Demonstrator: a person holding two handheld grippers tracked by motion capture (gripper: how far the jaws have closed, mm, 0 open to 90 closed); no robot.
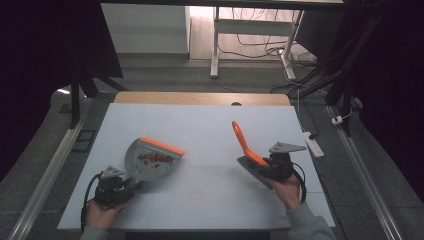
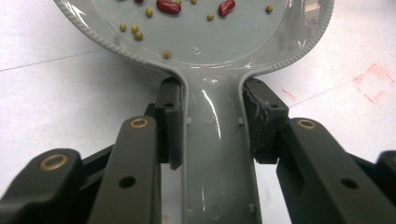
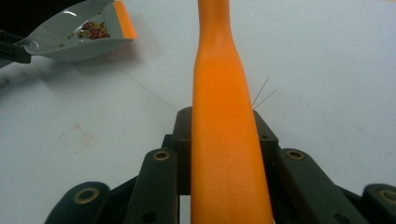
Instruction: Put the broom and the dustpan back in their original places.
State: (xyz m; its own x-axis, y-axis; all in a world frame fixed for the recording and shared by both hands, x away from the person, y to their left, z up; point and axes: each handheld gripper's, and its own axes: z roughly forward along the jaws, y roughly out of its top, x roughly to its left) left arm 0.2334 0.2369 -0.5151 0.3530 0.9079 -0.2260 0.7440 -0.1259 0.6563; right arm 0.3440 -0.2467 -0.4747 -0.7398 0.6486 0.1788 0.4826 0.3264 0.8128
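Here the left gripper (image 1: pixel 116 186) clamps the grey handle of the dustpan (image 1: pixel 150 159), its pads (image 2: pixel 171 122) pressed against both sides of the neck. The pan sits to the person's left on the white table (image 1: pixel 200 130), its orange lip (image 1: pixel 161 145) on the far side and apparently raised off the surface. Red beans (image 2: pixel 168 6) and small green peas (image 2: pixel 135 31) lie loose in the pan's bowl, toward its middle. To the right of the dustpan, well apart from it, the right gripper (image 1: pixel 274 164) grips the brush (image 1: pixel 246 145) by its orange handle, which points up and away from the person; the grey bristle head (image 1: pixel 254 172) lies just left of that gripper, low over the table. Judging from the loaded pan and the table showing no stray beans, collection looks nearly complete. To carry the load well, keep the pan tipped back so the contents rest away from the lip, hold the clamp firm on the narrow neck, and move smoothly; a forward tilt would probably roll the beans out.
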